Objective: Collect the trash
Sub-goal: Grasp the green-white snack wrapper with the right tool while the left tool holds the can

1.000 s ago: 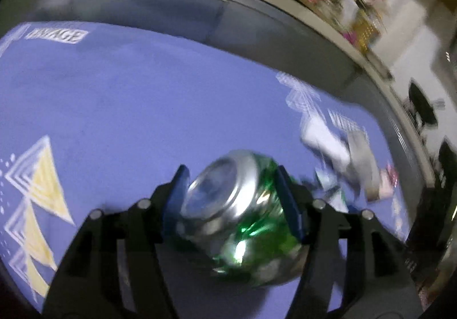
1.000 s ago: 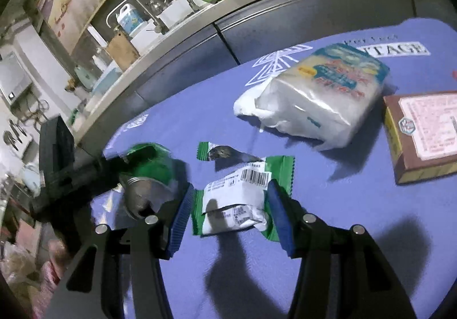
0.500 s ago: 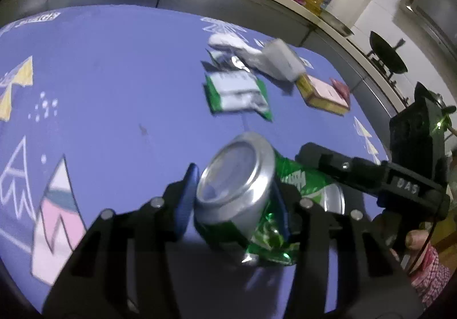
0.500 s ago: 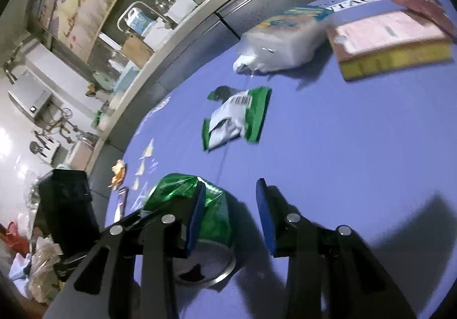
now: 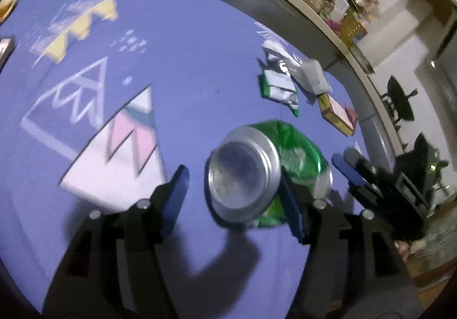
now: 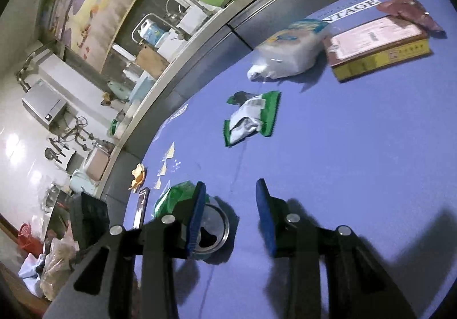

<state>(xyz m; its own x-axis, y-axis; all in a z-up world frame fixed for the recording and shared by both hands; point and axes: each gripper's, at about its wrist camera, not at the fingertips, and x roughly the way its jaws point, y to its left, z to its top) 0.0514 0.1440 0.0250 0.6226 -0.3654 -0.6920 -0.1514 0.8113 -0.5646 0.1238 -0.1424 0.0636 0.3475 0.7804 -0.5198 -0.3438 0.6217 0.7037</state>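
Note:
A crushed green soda can (image 5: 242, 176) lies on the purple tablecloth (image 5: 185, 61), its silver end facing the left wrist camera. My left gripper (image 5: 232, 176) straddles it and its jaws are opening; the left pad stands clear of the can and the right pad is beside it. In the right wrist view the can (image 6: 182, 193) sits half hidden behind my left finger (image 6: 197, 213). My right gripper (image 6: 230, 184) is open with nothing between its fingers, just right of the can. Its blue pads (image 5: 347, 170) show right of the can in the left wrist view.
Farther off lie a green-and-white wrapper (image 6: 251, 119), a white plastic pack (image 6: 288, 50), a brown-and-yellow box (image 6: 377, 44) and a maroon packet (image 6: 408, 11). An orange scrap (image 6: 138, 176) and a phone (image 6: 142, 207) lie near the cloth's left edge. A grey counter (image 6: 200, 41) borders the table.
The left jaws were shut on the can and have now spread off it. The right gripper left the green wrapper, narrowed, and drew in beside the can.

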